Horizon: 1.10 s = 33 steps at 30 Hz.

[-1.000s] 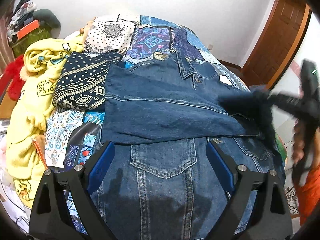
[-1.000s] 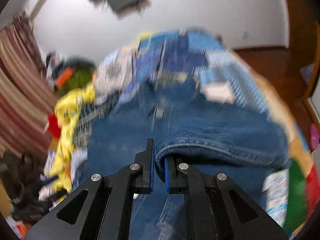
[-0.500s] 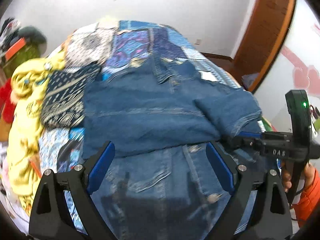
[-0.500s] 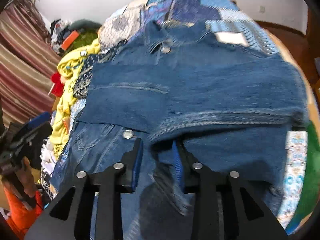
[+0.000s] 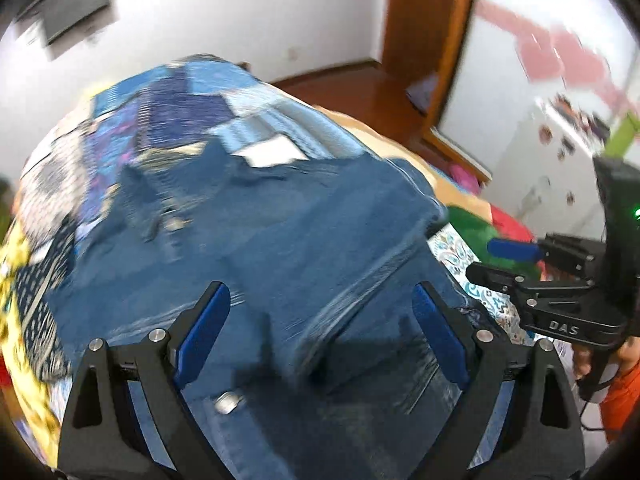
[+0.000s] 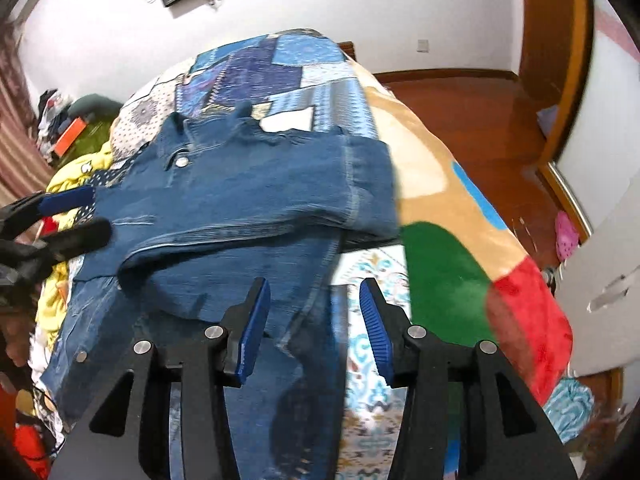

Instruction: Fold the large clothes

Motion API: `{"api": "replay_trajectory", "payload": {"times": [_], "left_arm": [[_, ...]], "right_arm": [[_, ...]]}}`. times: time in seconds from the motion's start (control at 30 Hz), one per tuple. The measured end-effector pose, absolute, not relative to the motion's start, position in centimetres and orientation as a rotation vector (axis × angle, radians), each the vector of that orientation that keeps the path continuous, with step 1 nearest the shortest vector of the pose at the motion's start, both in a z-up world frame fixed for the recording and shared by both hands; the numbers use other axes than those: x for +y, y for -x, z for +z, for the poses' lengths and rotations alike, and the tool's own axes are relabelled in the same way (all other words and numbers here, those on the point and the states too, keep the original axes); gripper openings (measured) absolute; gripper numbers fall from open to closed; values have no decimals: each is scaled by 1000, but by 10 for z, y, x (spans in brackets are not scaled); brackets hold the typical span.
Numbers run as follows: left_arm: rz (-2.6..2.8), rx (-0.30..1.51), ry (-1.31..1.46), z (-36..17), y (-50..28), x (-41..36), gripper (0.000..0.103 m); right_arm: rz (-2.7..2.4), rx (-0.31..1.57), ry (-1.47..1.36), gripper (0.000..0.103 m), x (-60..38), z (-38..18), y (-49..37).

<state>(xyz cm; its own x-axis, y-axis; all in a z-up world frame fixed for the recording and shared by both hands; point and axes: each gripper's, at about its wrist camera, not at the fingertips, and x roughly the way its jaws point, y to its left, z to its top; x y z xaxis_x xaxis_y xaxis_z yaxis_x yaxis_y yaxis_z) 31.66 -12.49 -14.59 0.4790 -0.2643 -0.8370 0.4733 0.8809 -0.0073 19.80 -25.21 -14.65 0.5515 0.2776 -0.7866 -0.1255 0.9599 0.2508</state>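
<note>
We see the blue denim jacket lying flat on the bed with the blue patchwork cover. Its long axis runs from the near edge of the bed to the far wall, and its collar points away from us, toward the wall. Both sleeves are folded across the body of the jacket, and one folded sleeve ends at the right side.

Our left gripper hovers over the lower part of the jacket with its jaws wide apart and nothing between them. Our right gripper has just been opening its jaws; they stand apart above the right edge of the denim, and the pads do not press on the cloth.

At the left of the jacket lie a yellow printed blanket and a dark dotted cloth. At the right lies a fleece blanket with beige, green and red patches. A wooden door frame stands behind.
</note>
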Motion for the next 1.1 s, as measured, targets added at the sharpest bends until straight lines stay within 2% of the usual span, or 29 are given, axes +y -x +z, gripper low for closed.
{"api": "replay_trajectory", "payload": {"times": [0.03,0.17,0.27,0.4,0.47,0.5,0.53,0.57,0.67,0.9,1.0,1.1], "left_arm": [[-465,983,-259,-151,-319,-133,92],[-530,1061,-334,-179,-336,-168,71],[-561,1113,-360,-200,-348,-185,63],[-575,1132,-394,-217,-356,-195,59],[-575,1120,-367,-214,-359,-191,40],[-573,1120,-334,-211,-362,-186,34],[-565,1116,-302,-206,-364,-181,19],[-555,1106,-278,-200,-367,-175,11],[-490,1036,-205,-173,-375,-149,7],[-357,858,-51,-110,-365,-53,7],[-270,865,58,-116,-348,8,7],[-227,941,108,-148,-332,52,11]], "right_arm": [[237,964,-181,43,-256,-149,-199],[239,986,-202,43,-258,-162,-205],[252,1000,-219,43,-258,-171,-207],[272,1019,-228,43,-256,-180,-207],[283,1040,-234,43,-252,-188,-208],[287,1049,-238,43,-251,-191,-208],[287,1048,-238,44,-251,-193,-208],[287,1048,-235,44,-250,-194,-208],[283,1048,-227,44,-248,-195,-208],[264,1063,-184,46,-241,-196,-211],[249,1066,-179,46,-239,-195,-214],[248,1067,-167,51,-235,-194,-213]]}}
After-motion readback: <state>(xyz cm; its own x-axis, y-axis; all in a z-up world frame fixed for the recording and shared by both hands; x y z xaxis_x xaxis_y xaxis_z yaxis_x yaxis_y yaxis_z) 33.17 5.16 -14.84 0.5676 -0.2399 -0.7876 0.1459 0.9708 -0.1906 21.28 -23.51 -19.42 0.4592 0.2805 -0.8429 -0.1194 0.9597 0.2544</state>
